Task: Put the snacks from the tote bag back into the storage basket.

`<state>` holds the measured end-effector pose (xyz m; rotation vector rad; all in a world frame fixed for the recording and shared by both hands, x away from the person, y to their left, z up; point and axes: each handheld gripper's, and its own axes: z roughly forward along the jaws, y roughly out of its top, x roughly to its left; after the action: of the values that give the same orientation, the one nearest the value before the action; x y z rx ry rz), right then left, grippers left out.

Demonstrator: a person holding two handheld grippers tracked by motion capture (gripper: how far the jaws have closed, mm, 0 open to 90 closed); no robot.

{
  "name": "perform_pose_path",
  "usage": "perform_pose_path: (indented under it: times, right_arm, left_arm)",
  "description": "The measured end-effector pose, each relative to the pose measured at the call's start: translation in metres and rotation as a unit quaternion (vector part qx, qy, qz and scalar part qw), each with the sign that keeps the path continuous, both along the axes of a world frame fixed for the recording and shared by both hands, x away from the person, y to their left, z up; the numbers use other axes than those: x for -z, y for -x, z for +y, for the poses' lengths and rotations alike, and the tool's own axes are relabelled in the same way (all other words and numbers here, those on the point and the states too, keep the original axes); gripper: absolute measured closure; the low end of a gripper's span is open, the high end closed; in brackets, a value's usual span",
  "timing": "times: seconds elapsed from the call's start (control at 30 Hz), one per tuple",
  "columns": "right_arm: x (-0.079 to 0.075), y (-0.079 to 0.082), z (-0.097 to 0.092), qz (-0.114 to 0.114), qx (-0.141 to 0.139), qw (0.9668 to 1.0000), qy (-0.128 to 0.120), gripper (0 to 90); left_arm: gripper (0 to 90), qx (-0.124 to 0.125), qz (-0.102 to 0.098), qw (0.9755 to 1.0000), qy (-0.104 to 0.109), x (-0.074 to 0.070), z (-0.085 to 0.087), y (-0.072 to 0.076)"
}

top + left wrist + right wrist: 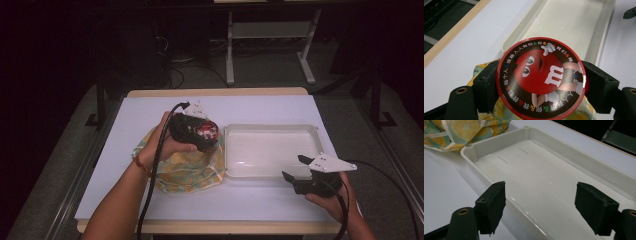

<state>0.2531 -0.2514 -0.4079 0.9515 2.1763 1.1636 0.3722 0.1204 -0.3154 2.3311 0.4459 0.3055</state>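
My left gripper [205, 131] is shut on a round red tin [541, 77] whose lid bears a red candy cartoon figure and a ring of printed characters. In the high view the tin [205, 130] hangs above a yellow lemon-print cloth bag [192, 167], just left of the white tray [300, 172]. The tray's wall [517, 32] lies beyond the tin in the left gripper view. My right gripper [296, 169] stands open at the tray's near right corner, its jaws spread wide over the tray rim [486, 177] with nothing between them.
The white table [140, 115] has a wooden edge at the back. A corner of the lemon-print bag [461, 132] shows past the tray's far end in the right gripper view. Cables trail from both grippers. Dark floor and metal frame legs [230, 55] lie behind the table.
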Motion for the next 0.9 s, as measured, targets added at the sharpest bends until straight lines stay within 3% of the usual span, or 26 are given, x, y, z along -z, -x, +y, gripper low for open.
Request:
perform_pose_path:
  times: [0.9]
  right_arm:
    - [0.000, 0.000, -0.001, 0.002, 0.002, 1.0000, 0.000, 24.1]
  left_arm:
    - [23.6, 0.041, 0.004, 0.9991, 0.007, 0.001, -0.048, 0.002]
